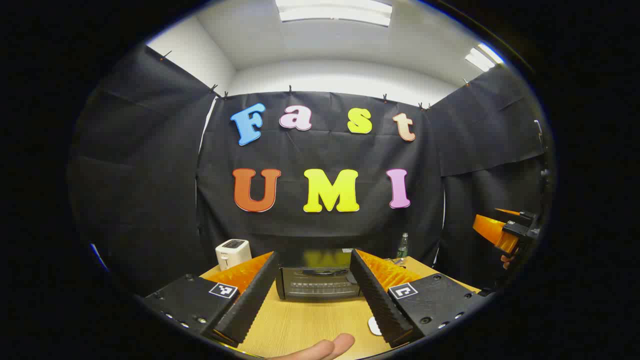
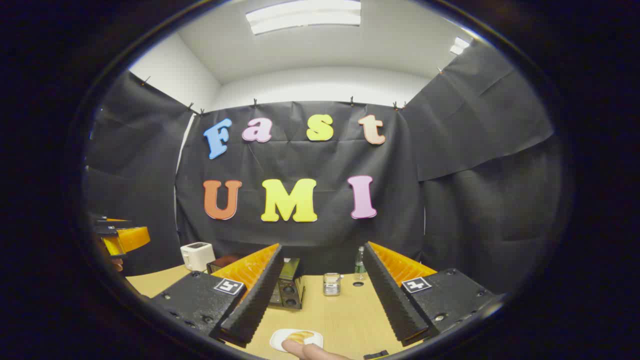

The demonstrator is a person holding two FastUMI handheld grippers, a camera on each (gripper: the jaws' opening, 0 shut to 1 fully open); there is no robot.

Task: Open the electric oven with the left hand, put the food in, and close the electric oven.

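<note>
Lining up for the door pull is the step in hand, by my read; nothing is gripped yet.

Left gripper: fingers spread wide apart, empty, hovering above the table; electric oven sits dead ahead at 12 o'clock between the fingers, door shut, glass front facing the camera. Handle is too small to make out; I'd expect it along the door's top edge, but confirm on approach. White toaster stands at 10 o'clock of the oven, green bottle at 2 o'clock; both apart from the door's swing path.

Right gripper: fingers also wide apart, holding nothing; the food, a golden pastry on a small white plate, lies at 6 o'clock, near the front table edge. From this view the oven is at 11 o'clock, half hidden behind the near finger; a small metal canister stands just beside it.

To do it well: keep the left centred on the oven, come in level, close on the handle squarely; pull out and down along the hinge arc, not straight back, or the light oven will likely slide; hold the right off until the door is fully down.
</note>
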